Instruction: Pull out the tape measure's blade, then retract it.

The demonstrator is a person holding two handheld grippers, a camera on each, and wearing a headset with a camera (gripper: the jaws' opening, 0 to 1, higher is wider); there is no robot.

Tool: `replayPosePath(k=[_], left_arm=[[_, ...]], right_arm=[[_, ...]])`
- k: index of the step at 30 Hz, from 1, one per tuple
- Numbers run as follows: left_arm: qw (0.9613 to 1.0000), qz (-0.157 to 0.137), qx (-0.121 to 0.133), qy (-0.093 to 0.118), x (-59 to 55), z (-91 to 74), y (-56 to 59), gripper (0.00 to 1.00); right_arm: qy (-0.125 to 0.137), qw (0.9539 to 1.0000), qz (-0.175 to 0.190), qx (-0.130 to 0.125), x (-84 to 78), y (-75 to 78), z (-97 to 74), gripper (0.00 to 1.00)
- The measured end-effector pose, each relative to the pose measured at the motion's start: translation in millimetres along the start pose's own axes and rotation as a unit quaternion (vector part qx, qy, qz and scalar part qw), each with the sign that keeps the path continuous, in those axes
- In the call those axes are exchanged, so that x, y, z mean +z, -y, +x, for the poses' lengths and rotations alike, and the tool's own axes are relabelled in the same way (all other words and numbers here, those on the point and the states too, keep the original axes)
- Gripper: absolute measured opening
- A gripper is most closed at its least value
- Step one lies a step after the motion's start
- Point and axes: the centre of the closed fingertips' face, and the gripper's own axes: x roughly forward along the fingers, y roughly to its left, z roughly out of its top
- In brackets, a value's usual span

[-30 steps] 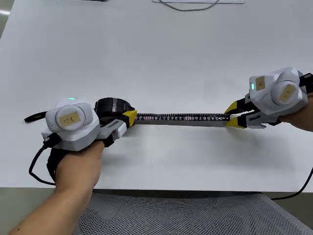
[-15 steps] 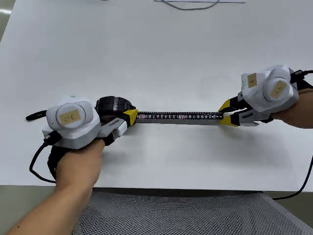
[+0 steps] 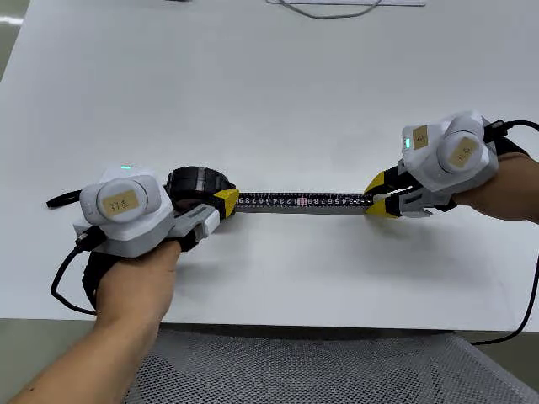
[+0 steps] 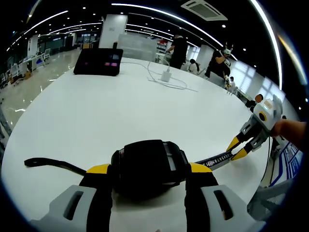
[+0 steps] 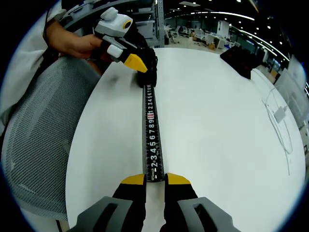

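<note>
Grips the tape measure point(image 3: 195, 185) in the left tongs point(image 3: 215, 209) at lower left of the head view, jaws pressed on either side of the black body, probably to anchor it against the pull. Pinches the blade point(image 3: 303, 201) by its free end in the right tongs point(image 3: 383, 200) at right of centre, yellow tips closed onto it. Holds the blade stretched straight between the two, low over the white desk point(image 3: 278, 93); cannot tell whether touching it or just clear. Reads as mid-task, with the blade drawn out and not yet back in the body.

Hides the blade's end hook between the yellow tips in the right gripper view, and the mouth of the body behind the left jaws in the head view. Leaves any lock or brake button impossible to make out. Trails a black strap point(image 4: 48, 163) off to the left in the left gripper view, its near end tucked behind the body.
</note>
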Motion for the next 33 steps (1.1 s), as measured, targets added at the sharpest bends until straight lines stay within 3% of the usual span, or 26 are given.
replayPosePath(k=[33], left_arm=[[0.9999, -0.006, -0.009, -0.001, -0.8, -0.2, 0.1, 0.56]], right_arm=[[0.041, 0.9987, 0.013, 0.025, 43.3, -4.2, 28.2, 0.10]])
